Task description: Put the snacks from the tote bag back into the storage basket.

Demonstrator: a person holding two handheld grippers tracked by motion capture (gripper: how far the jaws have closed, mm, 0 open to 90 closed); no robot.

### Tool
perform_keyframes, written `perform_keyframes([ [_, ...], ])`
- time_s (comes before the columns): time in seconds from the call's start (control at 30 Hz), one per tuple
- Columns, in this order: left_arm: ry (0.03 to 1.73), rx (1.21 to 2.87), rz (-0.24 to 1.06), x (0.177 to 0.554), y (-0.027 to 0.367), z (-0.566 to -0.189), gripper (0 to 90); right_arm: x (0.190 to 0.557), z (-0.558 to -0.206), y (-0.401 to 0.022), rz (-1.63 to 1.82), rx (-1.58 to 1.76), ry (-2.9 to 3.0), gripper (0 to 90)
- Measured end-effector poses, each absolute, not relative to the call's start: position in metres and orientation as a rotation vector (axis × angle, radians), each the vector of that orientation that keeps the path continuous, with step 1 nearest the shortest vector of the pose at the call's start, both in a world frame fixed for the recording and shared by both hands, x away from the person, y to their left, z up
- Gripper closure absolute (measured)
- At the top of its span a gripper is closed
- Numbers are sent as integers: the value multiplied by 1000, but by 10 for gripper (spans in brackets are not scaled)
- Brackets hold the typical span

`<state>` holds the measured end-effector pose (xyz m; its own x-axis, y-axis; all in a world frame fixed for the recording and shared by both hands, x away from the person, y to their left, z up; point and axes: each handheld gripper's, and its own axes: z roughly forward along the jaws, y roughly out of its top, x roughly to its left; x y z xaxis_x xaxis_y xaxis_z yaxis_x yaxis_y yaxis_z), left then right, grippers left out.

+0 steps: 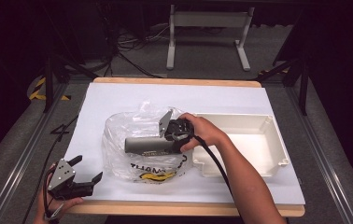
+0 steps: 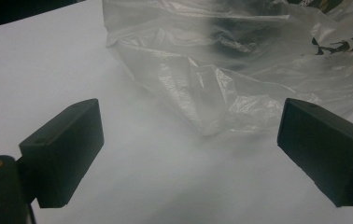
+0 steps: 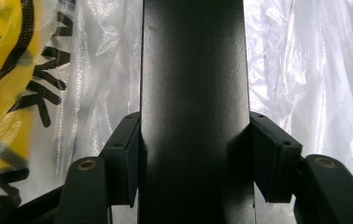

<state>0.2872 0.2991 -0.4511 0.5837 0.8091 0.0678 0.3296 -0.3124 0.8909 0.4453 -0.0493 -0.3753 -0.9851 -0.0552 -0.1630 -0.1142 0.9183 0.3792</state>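
R gripper (image 1: 165, 140) jaws clamped on dark cylinder (image 1: 149, 145) inside plastic bag (image 1: 132, 135) mid-table, not yet out or in tray (image 1: 277, 140); L gripper (image 1: 85, 170) open, idle nr bag.

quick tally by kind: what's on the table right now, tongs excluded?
Clear plastic bag with yellow and black print: 1
Dark grey cylinder, clamped in the right tongs and lying in the bag: 1
White tray, nothing visible in it: 1
White sheet covering the tabletop: 1
Total: 4
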Motion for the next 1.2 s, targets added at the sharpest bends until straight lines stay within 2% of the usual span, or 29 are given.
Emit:
perform_keyframes([
  [1.2,928,1892,635,288,301,-453,78,428,-329,-67,652,-195,2807,428],
])
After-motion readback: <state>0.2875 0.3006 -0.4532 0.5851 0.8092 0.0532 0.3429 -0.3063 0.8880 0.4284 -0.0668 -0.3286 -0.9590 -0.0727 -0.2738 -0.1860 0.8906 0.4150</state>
